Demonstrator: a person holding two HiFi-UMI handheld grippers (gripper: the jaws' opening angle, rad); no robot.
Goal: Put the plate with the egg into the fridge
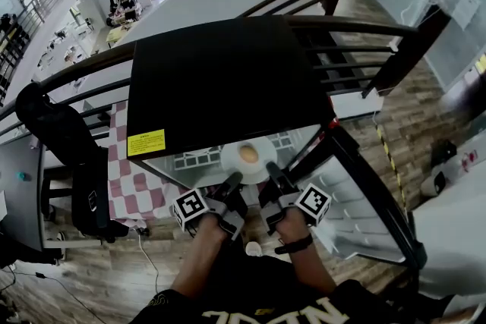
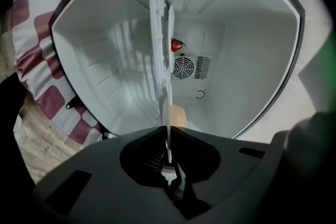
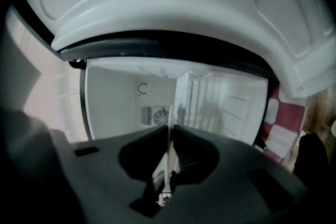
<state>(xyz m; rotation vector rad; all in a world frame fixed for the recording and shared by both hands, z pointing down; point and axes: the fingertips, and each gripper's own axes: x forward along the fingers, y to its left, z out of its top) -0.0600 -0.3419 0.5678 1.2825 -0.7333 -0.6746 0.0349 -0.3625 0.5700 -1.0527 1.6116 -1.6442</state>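
**Item 1. Fridge [image 1: 220, 80].** Small, with a black top and a white inside. It stands open in front of you, and the door [image 1: 357, 216] is swung out to your right.

**Item 2. Shelf [image 2: 156, 34].** White and ribbed, fixed inside the fridge.

**Item 3. Plate [image 1: 262, 163].**
- Look: white, round and shallow, with a thin rim.
- Place: at the mouth of the fridge, just below the front edge of the black top, carried between your 2 grippers. No view shows whether it touches the shelf.
- Handling, as judged: stiff and fairly light, with a smooth glaze that is likely slippery. It will break if dropped.
- Hold: take it by the near rim, 1 gripper to each side, and keep it level.

**Item 4. Left gripper [image 1: 228, 190].** Clenched on the near rim of the plate, left of centre. The rim shows edge-on between the jaws.

**Item 5. Right gripper [image 1: 273, 182].** Clenched on the same rim, right of centre.

**Item 6. Egg [image 1: 247, 153].** Pale tan, whole, lying loose at the middle of the plate. As judged, it is light and fragile and will probably roll at any tilt.
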